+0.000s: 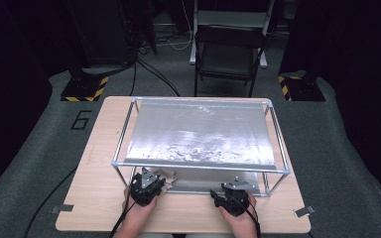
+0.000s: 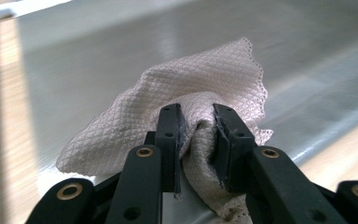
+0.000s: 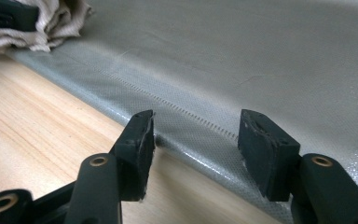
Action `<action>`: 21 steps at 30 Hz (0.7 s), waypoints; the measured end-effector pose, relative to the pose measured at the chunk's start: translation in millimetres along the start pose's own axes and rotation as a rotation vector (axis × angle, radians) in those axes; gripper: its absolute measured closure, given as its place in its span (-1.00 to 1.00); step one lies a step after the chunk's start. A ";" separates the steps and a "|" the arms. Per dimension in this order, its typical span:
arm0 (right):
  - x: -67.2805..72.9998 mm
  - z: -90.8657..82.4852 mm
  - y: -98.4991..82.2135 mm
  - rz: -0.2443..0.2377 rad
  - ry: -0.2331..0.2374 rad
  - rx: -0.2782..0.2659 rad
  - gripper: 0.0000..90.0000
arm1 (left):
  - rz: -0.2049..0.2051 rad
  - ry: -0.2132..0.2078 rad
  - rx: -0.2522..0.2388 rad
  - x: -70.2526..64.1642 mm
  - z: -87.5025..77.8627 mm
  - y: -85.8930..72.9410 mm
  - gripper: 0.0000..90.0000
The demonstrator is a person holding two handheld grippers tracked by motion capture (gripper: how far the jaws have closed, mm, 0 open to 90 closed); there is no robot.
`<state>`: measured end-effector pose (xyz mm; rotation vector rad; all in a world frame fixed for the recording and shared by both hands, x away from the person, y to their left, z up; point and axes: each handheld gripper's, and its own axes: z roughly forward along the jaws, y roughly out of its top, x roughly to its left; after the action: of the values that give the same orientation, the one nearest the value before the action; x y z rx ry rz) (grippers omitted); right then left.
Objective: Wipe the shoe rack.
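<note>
- Left gripper [image 2: 196, 122] is clamped on the cloth [image 2: 200, 84], at the silver mat's [image 3: 261, 60] near left edge.
- Right gripper [image 3: 196, 140] hangs open over the near edge, empty.
- Looks like wiping; next needs a sweep across.

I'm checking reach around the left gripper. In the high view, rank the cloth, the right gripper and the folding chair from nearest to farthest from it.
1. Cloth: pinched in the left gripper, at the rack's front.
2. Right gripper: to its right, along the table's near edge.
3. Folding chair: on the floor beyond the table.
</note>
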<state>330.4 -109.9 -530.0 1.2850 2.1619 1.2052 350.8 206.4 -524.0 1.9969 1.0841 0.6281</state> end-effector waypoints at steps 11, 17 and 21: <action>5.1 4.7 1.6 0.016 0.009 -0.009 0.01 | -0.018 -0.082 -0.010 -11.2 2.8 2.7 0.61; 3.8 1.4 3.0 -0.011 -0.005 0.036 0.01 | -0.014 -0.099 0.003 -19.4 -2.5 2.4 0.61; 2.7 0.8 2.5 -0.010 -0.009 0.042 0.02 | 0.024 -0.043 0.017 -15.7 -13.3 -0.7 0.62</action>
<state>330.9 -106.7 -528.2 1.2931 2.1956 1.1534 332.9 198.4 -517.7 2.0318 1.0443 0.5874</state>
